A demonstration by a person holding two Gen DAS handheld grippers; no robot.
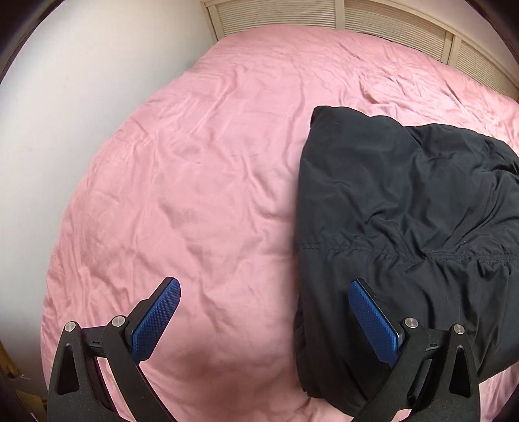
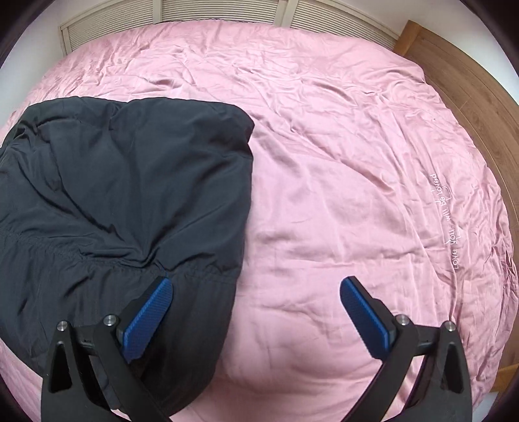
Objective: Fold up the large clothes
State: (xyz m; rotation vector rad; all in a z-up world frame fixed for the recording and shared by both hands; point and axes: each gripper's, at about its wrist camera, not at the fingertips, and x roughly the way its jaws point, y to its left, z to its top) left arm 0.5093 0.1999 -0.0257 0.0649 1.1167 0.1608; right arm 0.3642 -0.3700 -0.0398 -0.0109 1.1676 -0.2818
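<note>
The left gripper (image 1: 264,289) has its blue-padded fingers (image 1: 155,319) spread wide and grasping nothing; one finger hangs over bare pink sheet, the other over the near left edge of the dark jacket (image 1: 405,227), though whether it touches the cloth I cannot tell. The right gripper (image 2: 256,285) is likewise released, its fingers (image 2: 365,319) far apart and empty, one above the jacket's near right part and the other above open sheet. Between the two grippers lies the jacket (image 2: 123,211), a black padded garment folded into a thick, roughly rectangular bundle, with a gathered stitched seam running across its near half and soft creases over the top. It rests on the bed (image 1: 194,178), on the side nearest the grippers, with wrinkled pink sheet open on both sides and beyond it. Out to the right, small white lettering (image 2: 444,224) runs along the sheet near the edge. A wooden floor (image 2: 464,84) shows past the bed's right side, and pale louvred doors (image 2: 227,11) stand behind the far edge.
</note>
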